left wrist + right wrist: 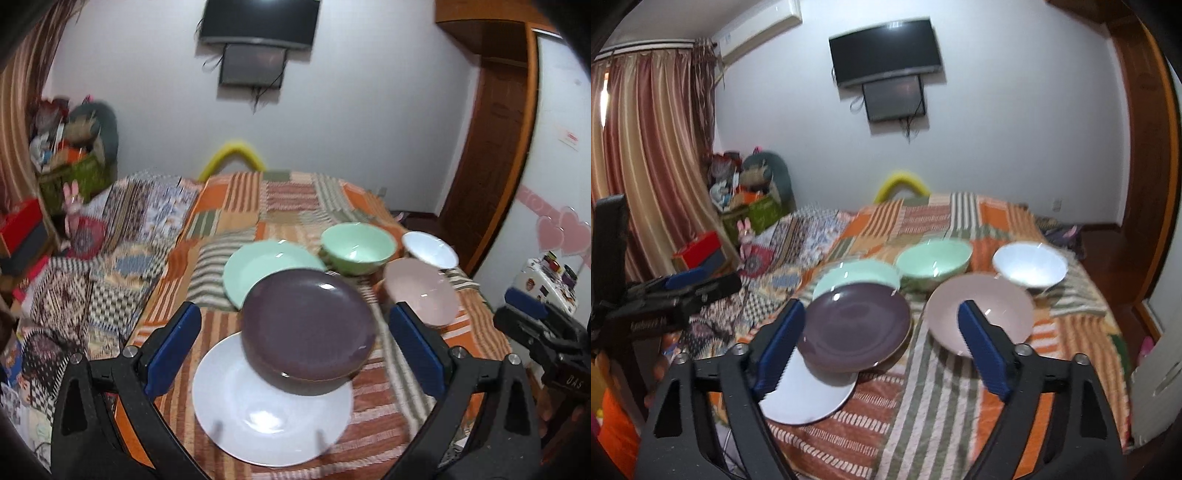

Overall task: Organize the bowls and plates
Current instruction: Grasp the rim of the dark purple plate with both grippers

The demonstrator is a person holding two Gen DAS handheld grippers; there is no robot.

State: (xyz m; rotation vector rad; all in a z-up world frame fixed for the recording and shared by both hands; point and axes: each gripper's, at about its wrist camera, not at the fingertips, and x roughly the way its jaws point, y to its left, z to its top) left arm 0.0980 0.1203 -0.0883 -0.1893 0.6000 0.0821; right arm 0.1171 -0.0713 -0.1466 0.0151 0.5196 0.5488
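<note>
Reaching in: I bring both grippers down toward the crockery on the patchwork bedspread [229, 206]; nothing is lifted yet.
Left gripper [295, 347]: released, jaws spread wide and empty, framing the purple plate [308, 328].
Right gripper [882, 343]: also released and empty, jaws partly drawn in, with the purple plate and the pink bowl [993, 306] showing in the gap beyond them.
Plates: the purple plate rests tilted on the far part of the white plate [258, 413] at the bedspread's near edge; the mint plate [255, 269] lies just behind them.
Bowls: the mint bowl [356, 249], white bowl [430, 249] and pink bowl sit grouped toward the right edge, close together.
Doing it well: I judge the purple plate is the first pick; I would take its raised rim squarely and lift slowly, since glazed ware slips and the soft bedding gives.
Left view only: the white plate's whole near rim.
Right view only: the clear gap between white bowl and pink bowl, and the curtain [646, 147].
</note>
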